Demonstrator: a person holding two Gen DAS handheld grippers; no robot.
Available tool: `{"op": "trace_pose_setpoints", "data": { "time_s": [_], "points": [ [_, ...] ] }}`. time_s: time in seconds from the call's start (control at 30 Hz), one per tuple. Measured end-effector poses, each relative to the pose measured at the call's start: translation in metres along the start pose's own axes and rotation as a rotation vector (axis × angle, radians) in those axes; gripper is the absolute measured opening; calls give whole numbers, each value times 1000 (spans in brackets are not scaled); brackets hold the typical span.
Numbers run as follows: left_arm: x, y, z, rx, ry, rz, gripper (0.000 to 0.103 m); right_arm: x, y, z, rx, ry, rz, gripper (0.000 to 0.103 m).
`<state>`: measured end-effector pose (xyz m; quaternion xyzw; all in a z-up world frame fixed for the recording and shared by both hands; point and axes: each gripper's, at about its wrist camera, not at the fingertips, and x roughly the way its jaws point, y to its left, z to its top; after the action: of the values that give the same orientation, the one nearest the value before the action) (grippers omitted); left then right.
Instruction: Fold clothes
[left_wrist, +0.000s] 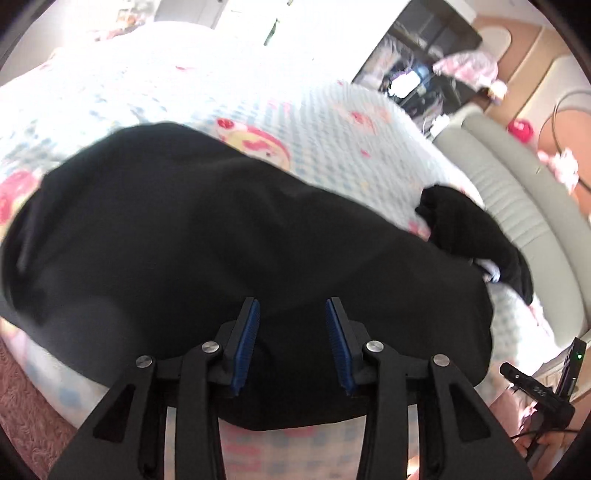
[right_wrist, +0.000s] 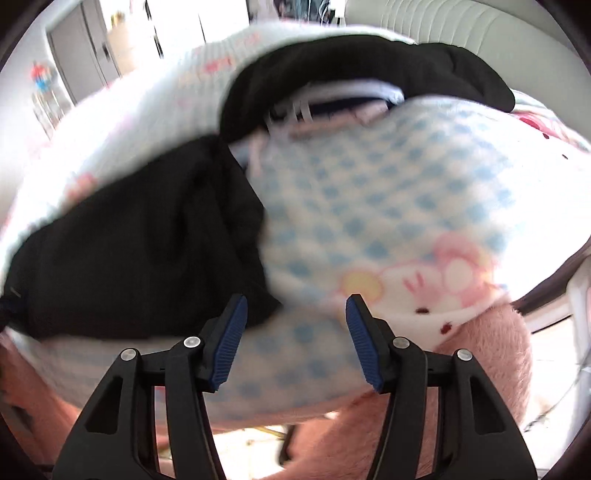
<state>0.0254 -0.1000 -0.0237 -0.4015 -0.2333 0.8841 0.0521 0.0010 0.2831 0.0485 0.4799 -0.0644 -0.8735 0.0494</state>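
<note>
A large black garment (left_wrist: 221, 240) lies spread on a bed blanket (left_wrist: 314, 122) with blue checks and pink cartoon prints. My left gripper (left_wrist: 291, 302) hovers over the garment's near part, open, its blue pads (left_wrist: 246, 343) apart and gripping nothing. A smaller black piece (left_wrist: 472, 229) lies bunched to the right. In the right wrist view the black garment (right_wrist: 147, 251) fills the left side. My right gripper (right_wrist: 297, 298) stands open over the blanket (right_wrist: 369, 192), its left finger close to the garment's edge. A further black piece (right_wrist: 369, 70) lies at the top over white fabric (right_wrist: 332, 92).
A grey padded headboard (left_wrist: 517, 206) runs along the bed's right side. A dark shelf unit (left_wrist: 424, 62) stands behind it. A pink rug (left_wrist: 22, 406) lies below the bed edge. A black device (left_wrist: 535, 391) sits at lower right. Pink fluffy fabric (right_wrist: 480, 362) hangs under the blanket.
</note>
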Motion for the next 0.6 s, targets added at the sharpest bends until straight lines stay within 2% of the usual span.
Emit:
{"op": "trace_pose_setpoints", "data": {
  "time_s": [0.03,0.1,0.2,0.27,0.33,0.37,0.43,0.5,0.6],
  "points": [
    [-4,-2,0,14,-15,-6,47,-1,5,2,-3,5,55,66],
    [-8,-1,1,12,-26,4,48,5,16,3,-22,43,133,68],
    [-17,16,0,-87,-6,-15,48,23,32,-2,-5,141,239,68],
    [-14,26,-9,-151,83,-116,58,32,41,-13,32,207,334,68],
    [-10,33,-20,-211,182,-225,61,49,57,-29,33,312,419,66],
    [-10,34,-26,-209,203,-213,61,57,64,-36,22,349,437,66],
    [-15,37,-36,-197,192,-154,61,66,69,-41,37,359,431,66],
    [-18,54,-39,-267,157,-124,61,74,68,-41,84,352,435,67],
    [-23,86,-36,-390,127,-89,61,70,51,-31,206,292,466,67]
  ]
}}
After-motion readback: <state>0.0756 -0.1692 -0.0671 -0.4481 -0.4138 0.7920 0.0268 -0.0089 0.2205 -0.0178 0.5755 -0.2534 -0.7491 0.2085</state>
